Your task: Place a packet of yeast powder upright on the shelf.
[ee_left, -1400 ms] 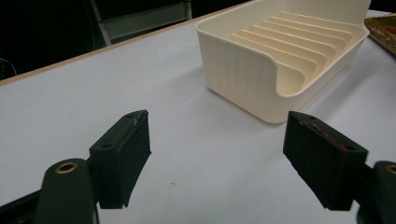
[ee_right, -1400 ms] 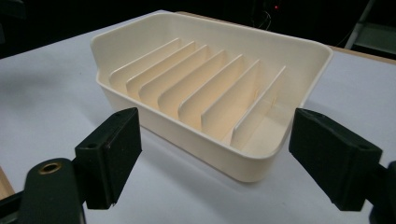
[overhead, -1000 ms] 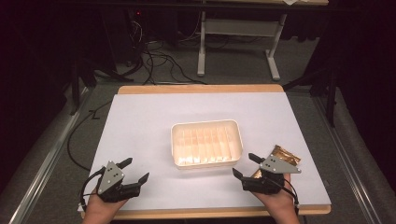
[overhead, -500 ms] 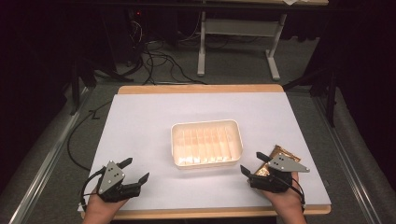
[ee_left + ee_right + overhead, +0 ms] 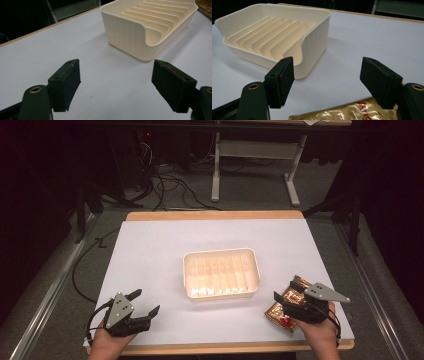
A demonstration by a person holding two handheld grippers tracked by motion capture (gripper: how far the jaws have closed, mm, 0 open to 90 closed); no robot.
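Gold snack packet (image 5: 285, 310) near the table's (image 5: 165, 250) front-right corner, under the spread, closing right gripper (image 5: 286, 296); ribbed cream tray (image 5: 221, 274) empty; left gripper (image 5: 146, 302) spread.

White table (image 5: 165, 250): ribbed tray (image 5: 221, 273), gold packet (image 5: 284, 312).

One cream ribbed tray (image 5: 221, 275) sits on one white table (image 5: 150, 250); one golden snack packet (image 5: 282, 312) lies near the right edge; two grippers are present, the left gripper (image 5: 145, 302) and the right gripper (image 5: 284, 292), each with two black jaws; two hands hold them; the tray has seven ribs or so.
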